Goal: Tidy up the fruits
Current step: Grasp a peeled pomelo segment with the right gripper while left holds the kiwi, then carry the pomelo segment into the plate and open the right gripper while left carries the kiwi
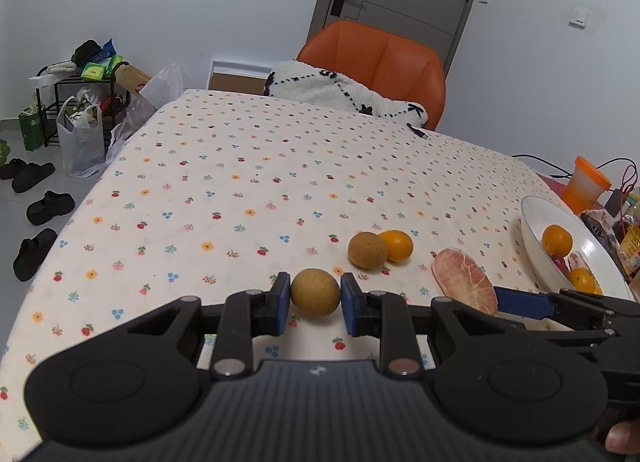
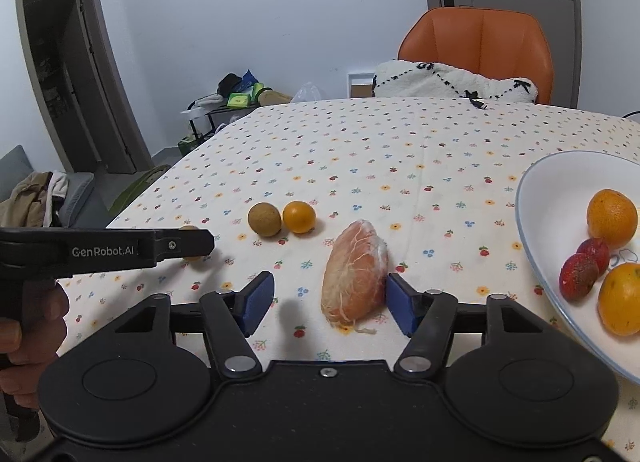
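**Two fruits framed, neither lifted yet**

Judged to be the pick-up step, with loose fruit on the floral-print tablecloth [image 1: 240, 166] bound for the shallow white bowl [image 2: 532, 198] at the right. Left gripper [image 1: 315, 300] closed to about the width of a round brown-green fruit [image 1: 315, 292], blue pads [image 1: 349, 300] at or just off its sides; contact too close to call, fruit apparently resting on the cloth. Right gripper [image 2: 330, 302] spread wide around a peeled pink pomelo segment [image 2: 355, 272], right pad [image 2: 402, 308] just beside the segment, left pad well apart; nothing gripped.

Next, probably: squeeze gently on both, lift, carry to the bowl, already stocked with two oranges [image 2: 612, 218] and red fruits [image 2: 579, 276]. Soft segment likely to call for light pressure. Left waiting farther back: a second brown fruit [image 1: 367, 250] touching a small orange [image 1: 397, 245].
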{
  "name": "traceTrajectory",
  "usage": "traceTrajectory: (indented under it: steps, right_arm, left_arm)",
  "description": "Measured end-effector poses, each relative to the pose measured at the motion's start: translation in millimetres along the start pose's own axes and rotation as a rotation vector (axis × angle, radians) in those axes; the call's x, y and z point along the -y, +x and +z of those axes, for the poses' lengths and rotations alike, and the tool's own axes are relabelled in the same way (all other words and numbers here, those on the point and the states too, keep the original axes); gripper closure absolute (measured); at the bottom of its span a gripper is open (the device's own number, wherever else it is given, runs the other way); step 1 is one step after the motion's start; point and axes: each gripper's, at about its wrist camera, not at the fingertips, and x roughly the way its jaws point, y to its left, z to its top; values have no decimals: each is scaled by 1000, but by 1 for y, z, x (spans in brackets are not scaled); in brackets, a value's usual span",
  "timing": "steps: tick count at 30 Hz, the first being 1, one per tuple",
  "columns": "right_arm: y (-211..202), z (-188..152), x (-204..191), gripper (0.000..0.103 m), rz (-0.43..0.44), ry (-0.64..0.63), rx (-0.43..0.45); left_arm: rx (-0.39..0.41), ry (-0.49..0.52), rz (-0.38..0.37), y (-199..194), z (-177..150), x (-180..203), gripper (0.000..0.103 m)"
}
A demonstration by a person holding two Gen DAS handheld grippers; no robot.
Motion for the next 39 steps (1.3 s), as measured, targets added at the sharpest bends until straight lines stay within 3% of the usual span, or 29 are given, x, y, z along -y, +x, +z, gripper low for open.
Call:
traceTrajectory:
  steps: [9, 20, 26, 39]
  right_arm:
    - [10, 7, 5, 44, -32, 2, 15]
    - [14, 6, -8, 68, -86, -73, 10]
    - [9, 6, -8, 71, -58, -73, 18]
    - [-34, 11, 19, 71, -95, -17, 112]
  left_arm:
    - [-2, -13, 9, 3, 1, -6, 78]
    - [-4, -15, 8, 4, 1, -7, 78]
    - [6, -1, 6, 0, 3, 1, 78]
    - [35, 63, -28, -4, 10, 39, 78]
